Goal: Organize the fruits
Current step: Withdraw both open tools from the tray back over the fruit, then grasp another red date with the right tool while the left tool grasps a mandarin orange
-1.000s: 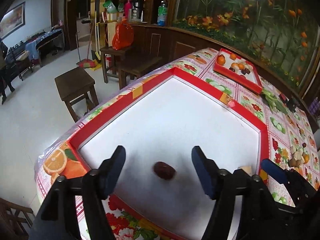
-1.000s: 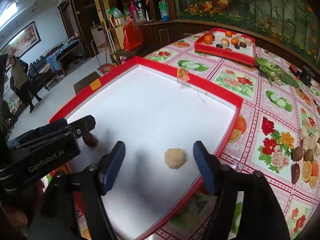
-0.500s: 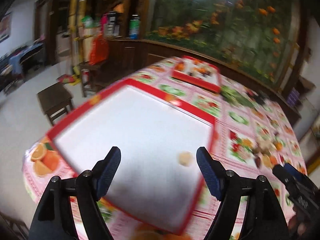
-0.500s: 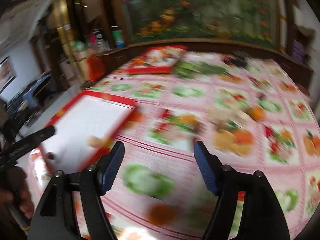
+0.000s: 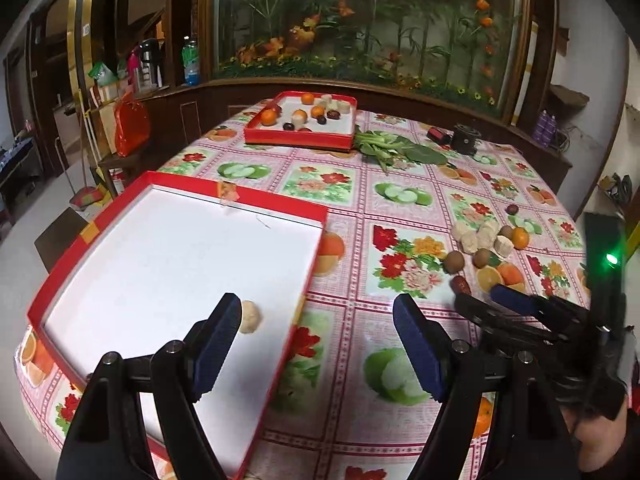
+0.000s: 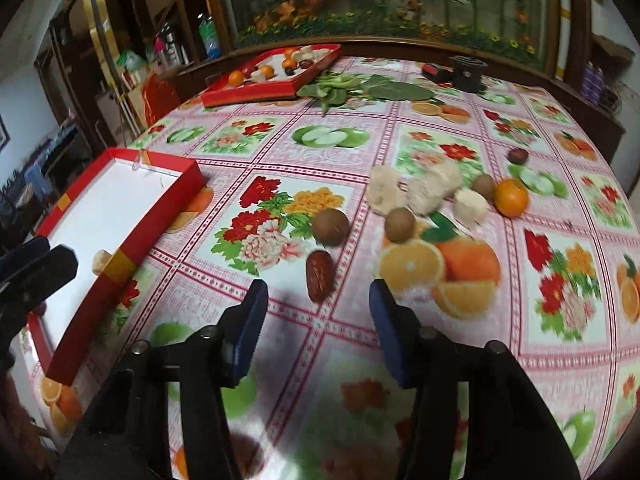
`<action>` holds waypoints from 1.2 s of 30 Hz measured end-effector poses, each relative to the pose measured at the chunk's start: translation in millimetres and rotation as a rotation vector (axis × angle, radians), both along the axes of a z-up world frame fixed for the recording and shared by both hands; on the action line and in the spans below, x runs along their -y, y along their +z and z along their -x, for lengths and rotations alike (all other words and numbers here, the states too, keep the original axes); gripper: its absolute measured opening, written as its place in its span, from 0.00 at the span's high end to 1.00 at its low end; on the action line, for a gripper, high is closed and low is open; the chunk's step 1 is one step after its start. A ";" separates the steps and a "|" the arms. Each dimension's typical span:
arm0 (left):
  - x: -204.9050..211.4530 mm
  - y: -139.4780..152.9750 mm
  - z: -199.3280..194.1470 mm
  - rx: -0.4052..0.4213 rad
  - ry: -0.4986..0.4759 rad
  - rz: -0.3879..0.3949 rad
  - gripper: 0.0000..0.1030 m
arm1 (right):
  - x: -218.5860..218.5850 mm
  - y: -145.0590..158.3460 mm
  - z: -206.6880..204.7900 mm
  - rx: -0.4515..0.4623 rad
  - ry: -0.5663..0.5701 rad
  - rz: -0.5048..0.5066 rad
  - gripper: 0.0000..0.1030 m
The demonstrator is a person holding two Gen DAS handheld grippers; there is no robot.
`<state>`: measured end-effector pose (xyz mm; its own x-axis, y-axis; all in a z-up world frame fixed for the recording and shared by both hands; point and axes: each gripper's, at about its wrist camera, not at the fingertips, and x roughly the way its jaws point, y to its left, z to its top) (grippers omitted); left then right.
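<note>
Your right gripper (image 6: 318, 308), now swung off the tray (image 6: 132, 236) with jaws spread and empty, faces the red date (image 6: 320, 276) just ahead, next to collect.

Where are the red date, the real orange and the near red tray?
red date (image 6: 320, 276), right wrist view, middle of its body.
orange (image 6: 511, 197), right wrist view, centre of its peel.
near red tray (image 5: 316, 248), left wrist view, right wall.

Round counter (image 5: 400, 184) under floral oilcloth; glass-fronted flower display (image 5: 360, 20) at 12 o'clock above dark wood panelling (image 5: 192, 108); wooden stool (image 5: 60, 232) on pale floor (image 5: 24, 240) at 9 o'clock.
</note>
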<state>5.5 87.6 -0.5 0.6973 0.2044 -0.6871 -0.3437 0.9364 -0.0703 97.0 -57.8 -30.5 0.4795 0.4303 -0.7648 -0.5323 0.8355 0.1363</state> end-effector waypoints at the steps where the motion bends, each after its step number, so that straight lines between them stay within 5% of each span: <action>1: 3.0 -2.0 1.0 -0.007 -0.013 0.008 0.24 | -2.1 -2.8 0.8 -0.007 0.006 0.008 0.54; 8: 34.8 -18.1 16.0 -0.052 -0.104 0.020 0.24 | -13.4 -11.3 -14.8 -0.013 0.021 0.087 0.83; 22: 100.0 -28.4 22.4 -0.091 -0.261 -0.042 0.24 | 49.8 1.3 10.3 -0.006 -0.061 0.001 0.83; 36: 117.7 -52.8 11.8 -0.177 -0.340 0.040 0.27 | 76.0 15.9 30.0 0.019 -0.077 -0.071 0.83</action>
